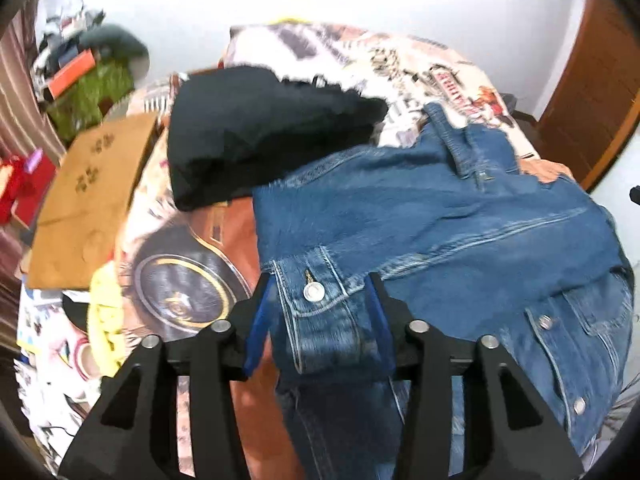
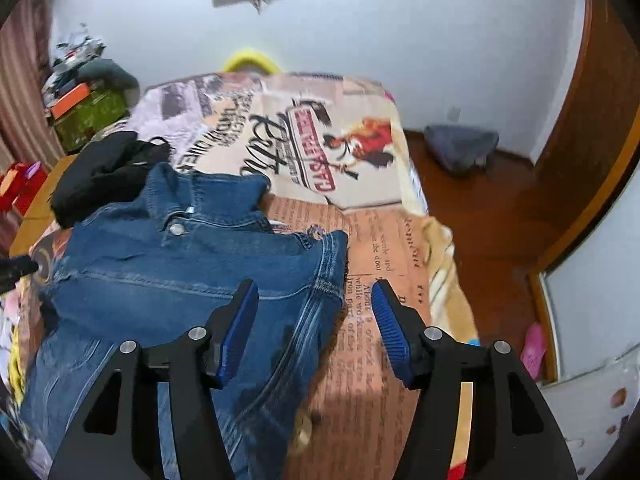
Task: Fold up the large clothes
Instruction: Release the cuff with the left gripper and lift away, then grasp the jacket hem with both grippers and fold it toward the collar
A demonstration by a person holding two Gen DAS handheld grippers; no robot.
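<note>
A blue denim jacket lies spread on the printed bedspread. My left gripper is shut on the jacket's sleeve cuff, the one with a metal button, and holds it over the jacket's left side. In the right wrist view the denim jacket lies with its collar pointing away. My right gripper is open and empty above the jacket's right shoulder edge, with the bedspread under its right finger.
A pile of black clothes lies on the bed beyond the jacket, also in the right wrist view. A cardboard box stands left of the bed. A wooden floor and a door lie to the right.
</note>
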